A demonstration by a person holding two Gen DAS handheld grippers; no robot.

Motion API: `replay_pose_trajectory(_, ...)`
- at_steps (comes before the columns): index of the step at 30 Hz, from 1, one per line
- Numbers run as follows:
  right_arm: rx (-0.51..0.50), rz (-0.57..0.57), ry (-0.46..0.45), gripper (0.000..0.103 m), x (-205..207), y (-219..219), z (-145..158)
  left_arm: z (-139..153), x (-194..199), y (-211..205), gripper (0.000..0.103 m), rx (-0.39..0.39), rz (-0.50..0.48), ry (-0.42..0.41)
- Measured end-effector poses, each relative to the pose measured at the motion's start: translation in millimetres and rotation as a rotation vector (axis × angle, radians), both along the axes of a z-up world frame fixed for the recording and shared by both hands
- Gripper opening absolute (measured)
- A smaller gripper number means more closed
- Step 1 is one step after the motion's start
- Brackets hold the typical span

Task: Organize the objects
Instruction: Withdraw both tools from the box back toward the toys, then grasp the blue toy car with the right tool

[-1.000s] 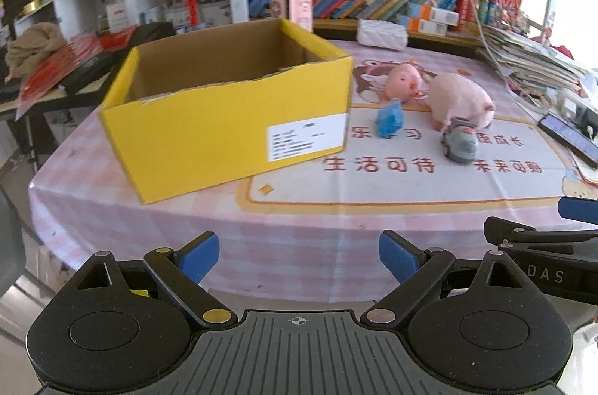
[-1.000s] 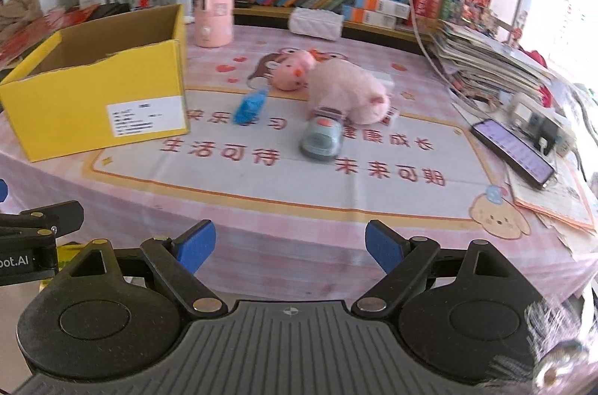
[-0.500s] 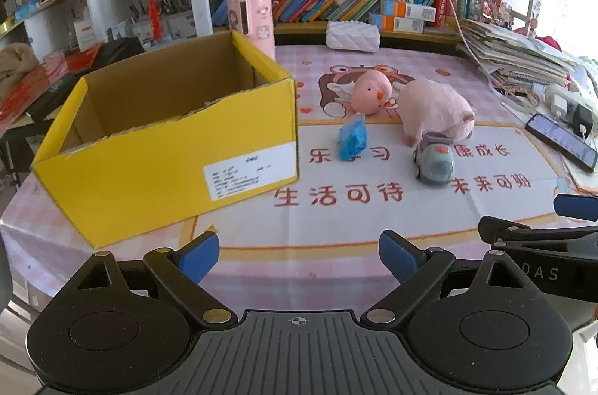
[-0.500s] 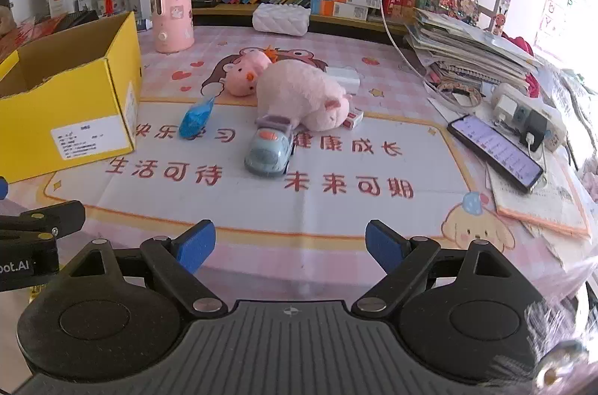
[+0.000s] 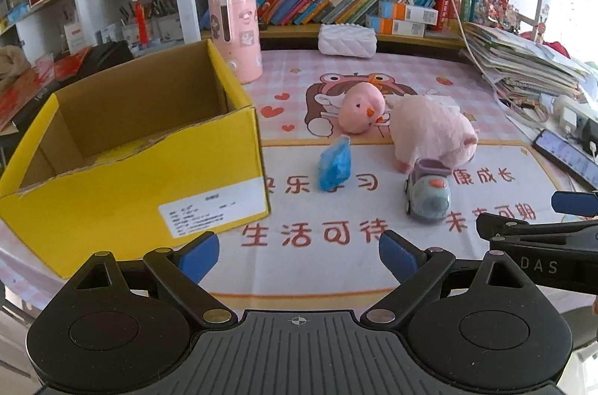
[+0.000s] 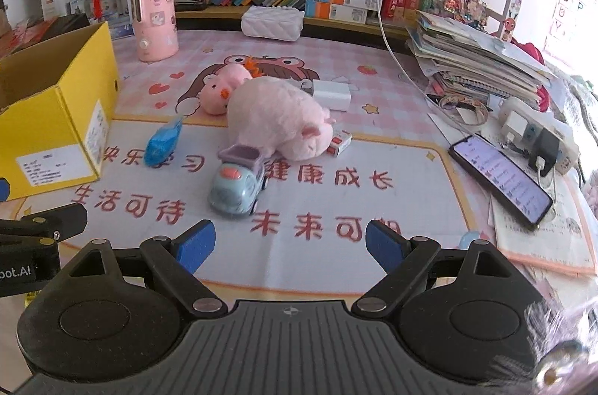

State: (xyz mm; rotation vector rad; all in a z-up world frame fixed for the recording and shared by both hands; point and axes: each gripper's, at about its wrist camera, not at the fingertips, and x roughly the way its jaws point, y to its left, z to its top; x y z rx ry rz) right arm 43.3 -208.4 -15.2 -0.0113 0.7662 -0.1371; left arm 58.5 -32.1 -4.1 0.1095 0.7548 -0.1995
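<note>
At the left of the left wrist view stands an open yellow cardboard box [image 5: 127, 163], empty as far as its inside shows. Right of it, mid-frame, a blue wrapped packet [image 5: 335, 164] lies on the pink printed tablecloth [image 5: 336, 268], with a small pink chick plush [image 5: 361, 108] behind it and a larger pink pig plush [image 5: 429, 132] beside that — the two plushes touch. A grey-blue toy car [image 5: 427, 193] sits just in front of the pig. At lower centre the left gripper [image 5: 298, 252] is spread wide, grasping nothing. In the right wrist view the right gripper [image 6: 289, 243] is likewise released and empty, the toy car [image 6: 237, 185] just beyond it — a phone [image 6: 501, 176] lies at the right.
</note>
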Motion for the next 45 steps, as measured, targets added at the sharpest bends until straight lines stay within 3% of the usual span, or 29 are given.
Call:
replay_pose_trajectory(16,0.084,0.133,0.029,0.084,56.6,-28.3,-7.5,-10.1,33.8,-27.1,0.094,0.036,0.068,0.034)
replay_pose_trajectory(28,0.16,0.241,0.105,0.072,100.2,-12.2,-25.5,-15.6,37.6,-22.2,0.094,0.065,0.118,0.068)
replay_pose_trajectory(34,0.177,0.25,0.172,0.055,116.9,-10.5,-40.1,-15.6,38.3,-21.9,0.094,0.065,0.123,0.071)
replay_pose_trajectory(41,0.188,0.277,0.145,0.038,118.4,-21.7,-33.0,-14.3,44.9,-35.6,0.094,0.049,0.081,0.064)
replay_pose_trajectory(45,0.18,0.27,0.095,0.038,113.0,-36.1,-17.8,-13.7,51.1,-49.7,0.093,0.042,0.041,0.05)
